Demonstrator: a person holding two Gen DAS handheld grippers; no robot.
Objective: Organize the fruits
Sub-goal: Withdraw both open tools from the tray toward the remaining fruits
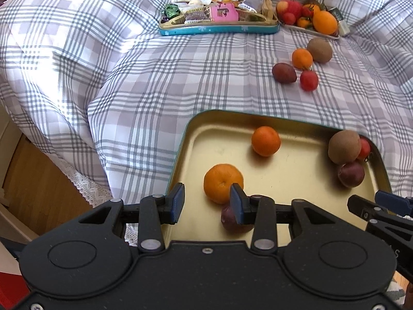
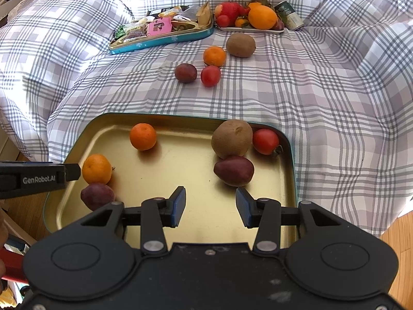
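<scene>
Where tin [image 2: 77, 139] sits: two tangerines [image 2: 142, 136], two kiwis [image 2: 231, 138].

From my left wrist view, the right blue finger [image 1: 238, 204] is covering most of a dark purple fruit [image 1: 228, 219], so I am seeing only a sliver of it. The kiwi [image 1: 344, 147] in the gold tray [image 1: 206, 134] is hiding most of a red tomato [image 1: 364, 148] behind it. The right gripper [image 1: 382, 206] is getting cut off at the frame's edge, so I am not seeing its whole body. The snack packets in the far teal tin [image 1: 219, 29] are staying too small for me to read. From the right wrist view, the left gripper [image 2: 72, 171] is being cropped at the left border, and a green can [image 2: 289, 15] is sitting partly behind the fruit plate [image 2: 253, 29].
</scene>
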